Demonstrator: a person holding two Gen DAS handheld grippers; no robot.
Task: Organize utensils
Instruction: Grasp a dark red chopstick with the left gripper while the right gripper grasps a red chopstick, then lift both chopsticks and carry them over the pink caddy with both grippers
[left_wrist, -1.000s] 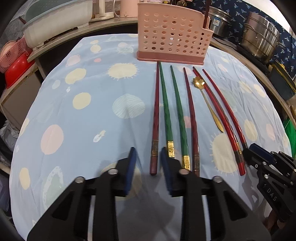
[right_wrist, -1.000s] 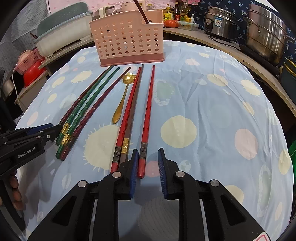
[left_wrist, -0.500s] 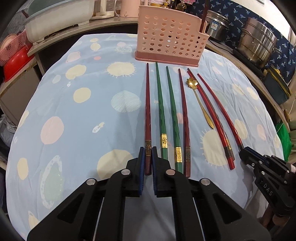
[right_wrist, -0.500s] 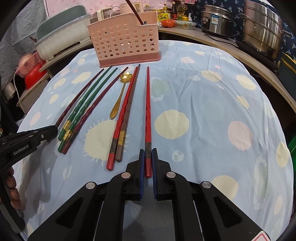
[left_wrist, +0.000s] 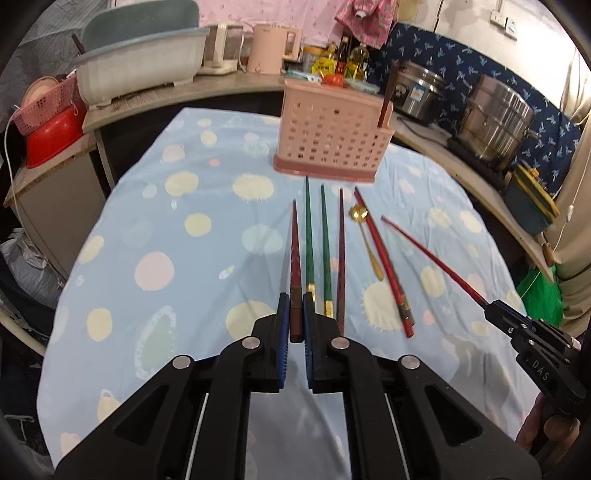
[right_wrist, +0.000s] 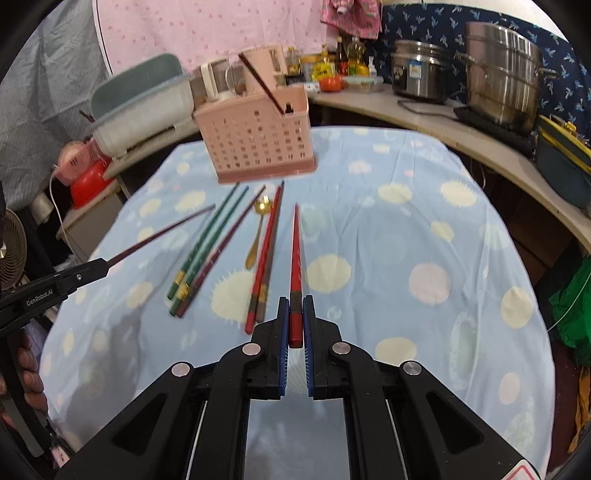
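- Left gripper (left_wrist: 296, 321): jaws clamped on the butt end of a dark red chopstick (left_wrist: 295, 254), tip raised clear of the tablecloth (left_wrist: 177, 258).
- Right gripper (right_wrist: 294, 321): jaws clamped on a bright red chopstick (right_wrist: 295, 251) — also lifted.
- Remaining chopsticks and a gold spoon (left_wrist: 365, 236) lie before the pink utensil basket (left_wrist: 328, 136).
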